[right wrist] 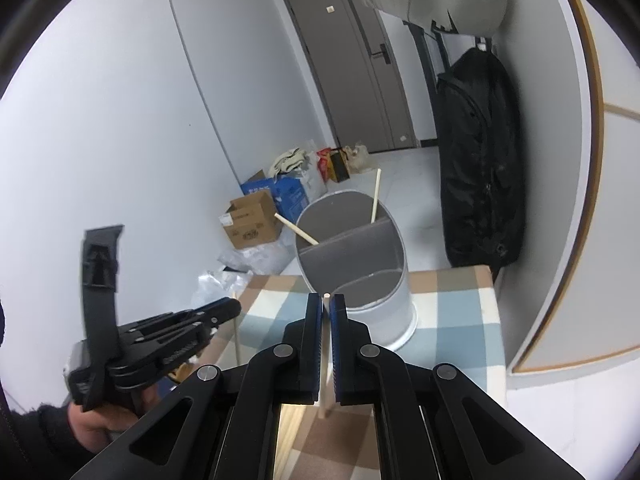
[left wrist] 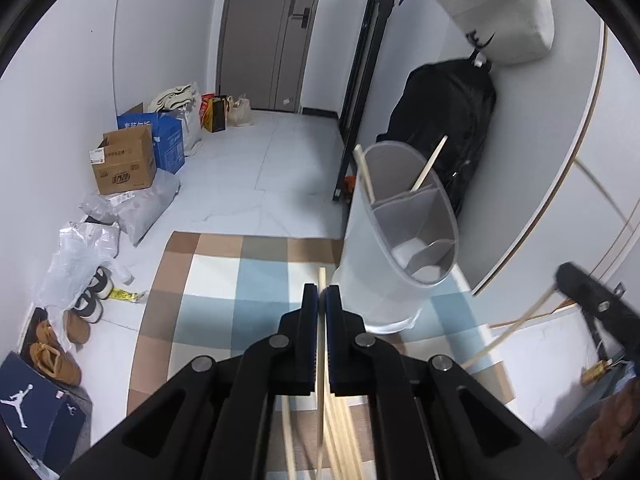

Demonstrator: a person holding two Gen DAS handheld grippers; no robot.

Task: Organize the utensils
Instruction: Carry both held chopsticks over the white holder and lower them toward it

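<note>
Left gripper (left wrist: pixel 322 294) clamps a chopstick (left wrist: pixel 321 320), holder (left wrist: pixel 400 240) at one o'clock; loose chopsticks (left wrist: pixel 340 432) beneath show only here. Right gripper (right wrist: pixel 326 304) pinches its own chopstick (right wrist: pixel 325 344); this view alone catches the hand (right wrist: pixel 100 420) at eight o'clock.

Chopsticks (left wrist: pixel 340 432) below the left tongs (left wrist: pixel 322 292) blur.

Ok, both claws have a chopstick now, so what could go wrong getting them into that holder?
1. The grey holder looks light and stands near the table's edge; a nudge could tip it.
2. Each claw, left and right, pinches a thin chopstick; it could swivel or slip.
3. The two chopsticks already inside lean across the far compartment and could block entry.
</note>
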